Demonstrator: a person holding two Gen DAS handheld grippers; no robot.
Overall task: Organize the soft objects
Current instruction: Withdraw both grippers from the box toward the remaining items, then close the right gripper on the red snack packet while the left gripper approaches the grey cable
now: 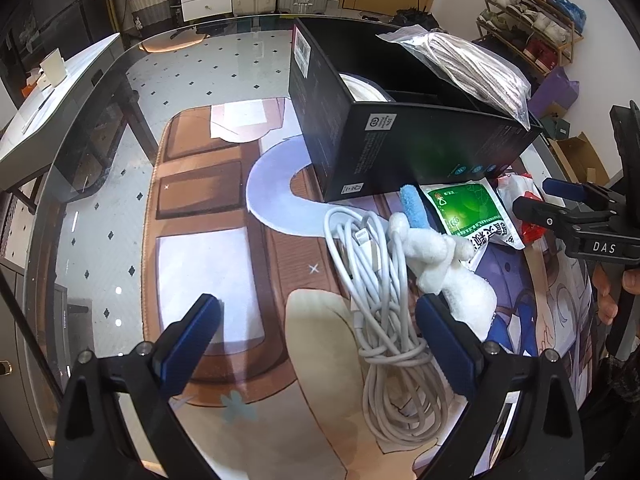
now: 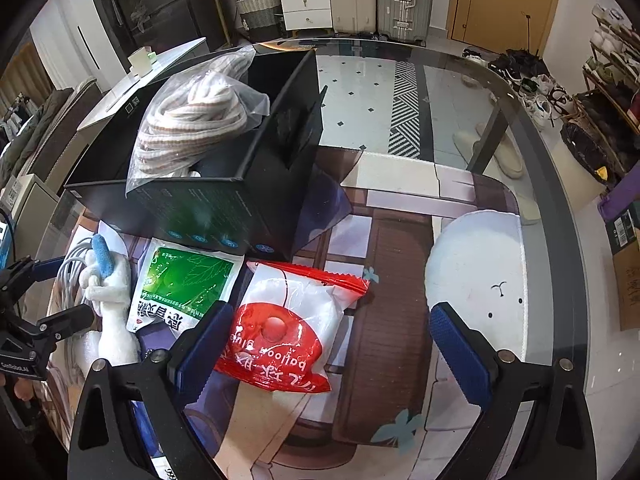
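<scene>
A black open box [image 1: 400, 136] [image 2: 224, 200] stands on the glass table with a clear bag of striped cloth [image 1: 472, 64] [image 2: 192, 120] resting on its rim. In front of it lie a coiled white cable [image 1: 380, 280], a white plush toy [image 1: 444, 264] [image 2: 112, 308] with a blue part, a green packet [image 1: 464, 208] [image 2: 180, 284] and a red-and-white packet [image 2: 288, 328] [image 1: 524, 200]. My left gripper [image 1: 316, 320] is open, its jaws astride the cable, the right jaw by the plush. My right gripper [image 2: 332, 328] is open, the red packet between its jaws.
A printed mat [image 1: 200, 208] covers the glass table [image 2: 552, 184], with a white round pad [image 2: 476, 272] at the right. The table's curved edge runs close on the left in the left wrist view. A shoe rack [image 1: 532, 20] and cardboard boxes stand beyond.
</scene>
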